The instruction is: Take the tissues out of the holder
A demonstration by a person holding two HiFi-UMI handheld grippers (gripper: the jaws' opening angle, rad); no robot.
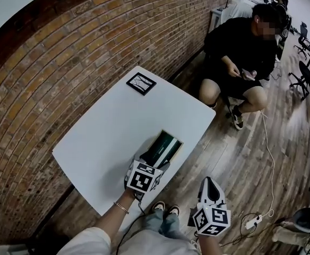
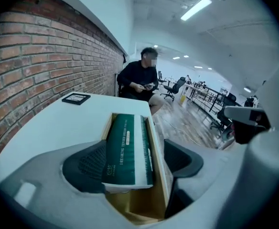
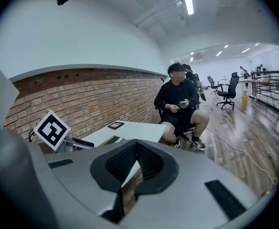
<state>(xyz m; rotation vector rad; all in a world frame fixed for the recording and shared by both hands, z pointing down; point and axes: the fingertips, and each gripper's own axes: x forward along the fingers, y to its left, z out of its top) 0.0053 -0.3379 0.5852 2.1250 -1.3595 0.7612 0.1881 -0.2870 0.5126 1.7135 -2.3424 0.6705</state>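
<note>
A dark green and white tissue pack (image 1: 161, 148) lies lengthwise in an open wooden holder (image 1: 175, 152) near the front edge of the white table (image 1: 112, 126). My left gripper (image 1: 151, 163) is at the holder's near end. In the left gripper view its jaws stand wide, open (image 2: 135, 162), with the tissue pack (image 2: 127, 147) between them. The pack's near end sits raised above the holder wall (image 2: 159, 163); the right pad stands apart from it. My right gripper (image 1: 211, 185) hangs off the table's front right over the floor, shut (image 3: 136, 149) and empty.
A small black framed square (image 1: 141, 83) lies at the table's far end. A brick wall (image 1: 65, 57) runs along the left. A seated person (image 1: 240, 57) is beyond the table. A white cable and power strip (image 1: 253, 221) lie on the wooden floor.
</note>
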